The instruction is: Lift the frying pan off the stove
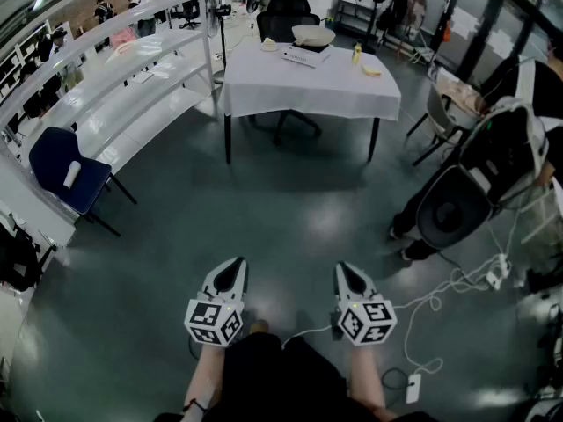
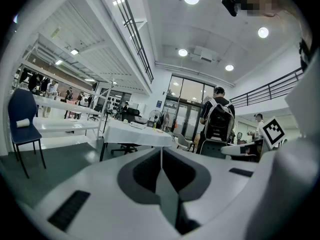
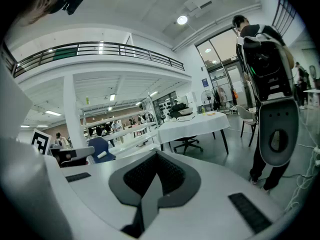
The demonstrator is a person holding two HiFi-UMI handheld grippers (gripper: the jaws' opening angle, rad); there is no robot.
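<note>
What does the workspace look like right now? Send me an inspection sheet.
Surface: table with a white cloth, far across the floor from the grippers.
Job's things: pale pan-like dish on a flat unit on that table; too small to confirm.
Clutter: yellow bottle and small plate on the table.
Grippers: left gripper and right gripper both shut, empty.
Cables: white cable and power strip on the floor, right side.
Surroundings: blue chair, person with a backpack.

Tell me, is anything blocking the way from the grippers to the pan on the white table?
Nothing visible. Only bare floor lies between the left gripper, the right gripper and the table bearing the pan. A person stands off to the right.
</note>
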